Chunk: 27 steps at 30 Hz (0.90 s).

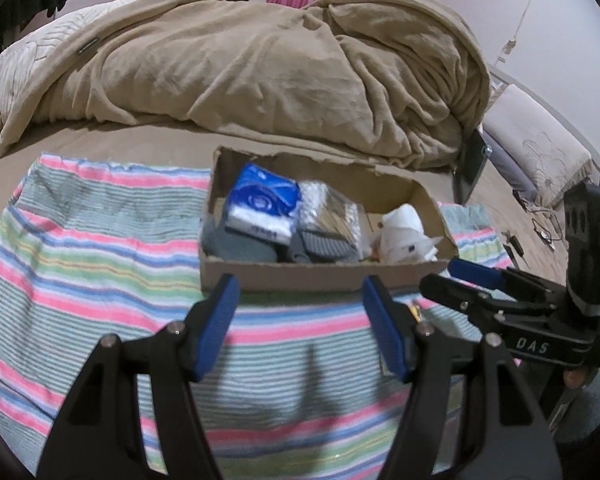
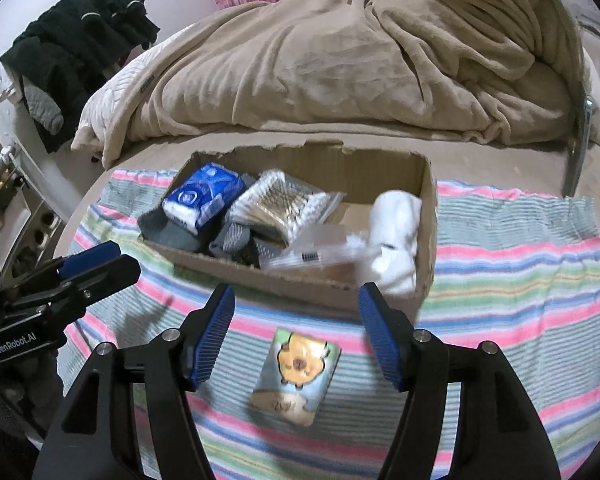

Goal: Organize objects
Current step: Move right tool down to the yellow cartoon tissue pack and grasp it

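A torn-rimmed cardboard box [image 2: 426, 216] is sitting on a striped towel [image 2: 520, 264] spread over the bed, and it is serving as the collecting place – most of the loose things are already lying inside it. A blue-and-white tissue pack [image 2: 202, 196] is leaning at the left end on top of grey socks [image 2: 172, 232], a clear bag of cotton swabs [image 2: 280, 200] is lying in the middle, and a white bundle of cloth [image 2: 396, 232] is filling the right end. A blurred clear wrapper [image 2: 320, 254] is lying near the front wall; what it holds I cannot tell.

One thing is still lying outside: a small packet with a yellow cartoon print [image 2: 296, 376], flat on the towel just in front of the box.

The right gripper [image 2: 296, 336] is hovering directly over that packet with its jaws spread wide and gripping nothing – probably lining up to take it next. The left gripper [image 1: 298, 328] is also standing open and empty, pointing at the box's front wall over bare towel, likely waiting out of the way.
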### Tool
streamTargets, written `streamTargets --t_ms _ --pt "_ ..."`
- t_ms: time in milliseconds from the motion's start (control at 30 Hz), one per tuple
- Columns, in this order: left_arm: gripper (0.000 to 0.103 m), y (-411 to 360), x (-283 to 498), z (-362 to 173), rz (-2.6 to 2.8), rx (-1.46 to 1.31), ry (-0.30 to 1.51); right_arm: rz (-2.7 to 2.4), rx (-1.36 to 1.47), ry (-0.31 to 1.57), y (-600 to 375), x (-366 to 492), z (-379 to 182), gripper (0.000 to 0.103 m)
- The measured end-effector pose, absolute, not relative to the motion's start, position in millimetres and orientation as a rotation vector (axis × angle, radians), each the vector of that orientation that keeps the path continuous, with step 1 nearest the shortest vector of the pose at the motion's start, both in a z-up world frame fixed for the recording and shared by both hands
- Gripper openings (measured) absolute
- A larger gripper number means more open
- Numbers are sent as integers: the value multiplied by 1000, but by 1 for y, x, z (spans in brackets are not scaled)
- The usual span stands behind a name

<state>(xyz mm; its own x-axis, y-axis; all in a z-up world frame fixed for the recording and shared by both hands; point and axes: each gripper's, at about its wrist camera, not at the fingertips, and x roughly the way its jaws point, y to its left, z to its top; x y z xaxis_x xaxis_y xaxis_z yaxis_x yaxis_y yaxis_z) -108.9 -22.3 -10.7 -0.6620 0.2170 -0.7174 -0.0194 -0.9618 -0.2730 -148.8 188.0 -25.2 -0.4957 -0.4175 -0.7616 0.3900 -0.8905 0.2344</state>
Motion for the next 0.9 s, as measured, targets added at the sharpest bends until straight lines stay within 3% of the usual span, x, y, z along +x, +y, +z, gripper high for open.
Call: streamTargets --t_ms 900 --pt "66 -25 -86 -65 2651 -1402 -414 -2289 1381 65 169 -123 -89 66"
